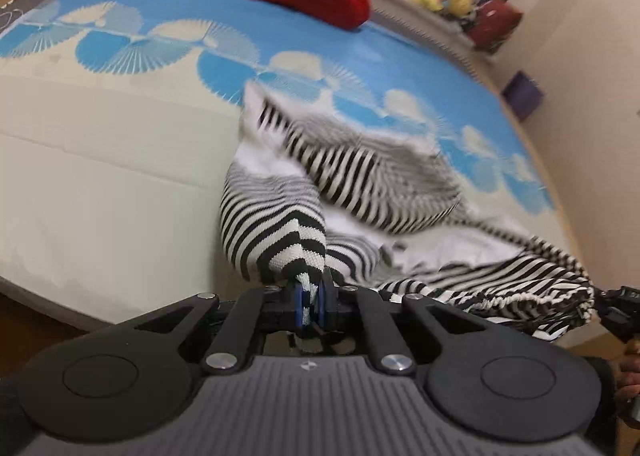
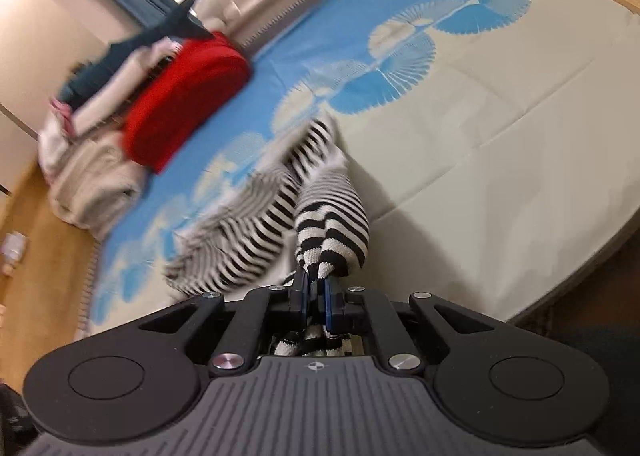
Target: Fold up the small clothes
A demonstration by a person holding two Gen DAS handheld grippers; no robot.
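- Left gripper (image 1: pixel 311 302): jaws drawn close together, blue pads nearly meeting, clamped on a bunched fold of the striped garment (image 1: pixel 340 183). Fabric passes between the pads and shows behind them, inside the gripper body.
- Right gripper (image 2: pixel 316 306): jaws likewise closed to a narrow gap, blue pads pinching a gathered edge of the same garment; cloth also shows behind the pads.
- Right gripper (image 1: pixel 618 312) appears in the left wrist view at the far right edge, black, level with the left gripper, the garment stretched between them.
- Person's hand (image 1: pixel 628 372): partly visible beneath it, mostly cut off.
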